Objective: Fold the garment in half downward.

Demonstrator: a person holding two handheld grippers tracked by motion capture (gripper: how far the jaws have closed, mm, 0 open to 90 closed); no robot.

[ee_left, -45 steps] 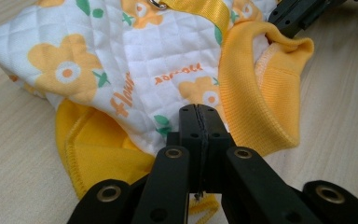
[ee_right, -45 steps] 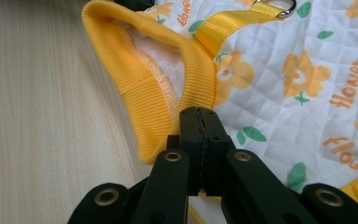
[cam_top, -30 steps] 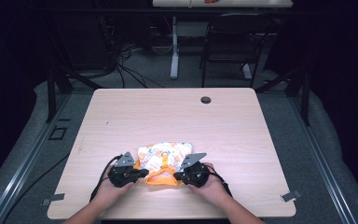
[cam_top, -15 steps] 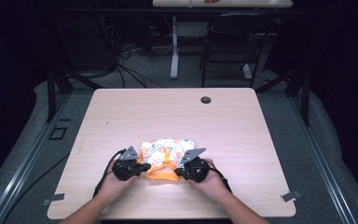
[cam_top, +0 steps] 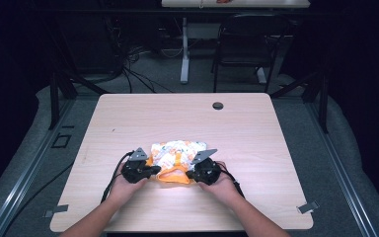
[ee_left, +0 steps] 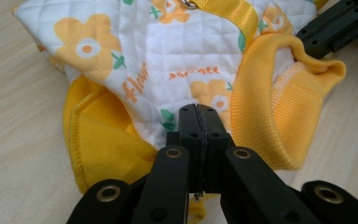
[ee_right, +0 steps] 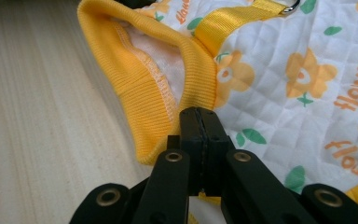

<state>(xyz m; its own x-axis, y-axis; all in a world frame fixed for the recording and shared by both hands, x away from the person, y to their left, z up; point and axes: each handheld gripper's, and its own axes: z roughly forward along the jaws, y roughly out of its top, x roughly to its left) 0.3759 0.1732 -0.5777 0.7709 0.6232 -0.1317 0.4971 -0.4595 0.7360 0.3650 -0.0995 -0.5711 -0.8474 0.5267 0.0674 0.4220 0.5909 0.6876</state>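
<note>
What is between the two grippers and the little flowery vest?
Nothing visible. The left gripper and the right gripper are both shut on the near edge of the flowery quilted vest.

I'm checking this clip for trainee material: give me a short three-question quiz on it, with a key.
1. True or false: both tools are shut on the garment.
2. What colour is the garment's ribbed trim? A yellow, B blue, C grey.
3. Which tool is at the garment's left edge in the high view?

Key: 1 true: the left tool and the right tool have jaws closed on fabric. 2 A. 3 the left tool.
</note>
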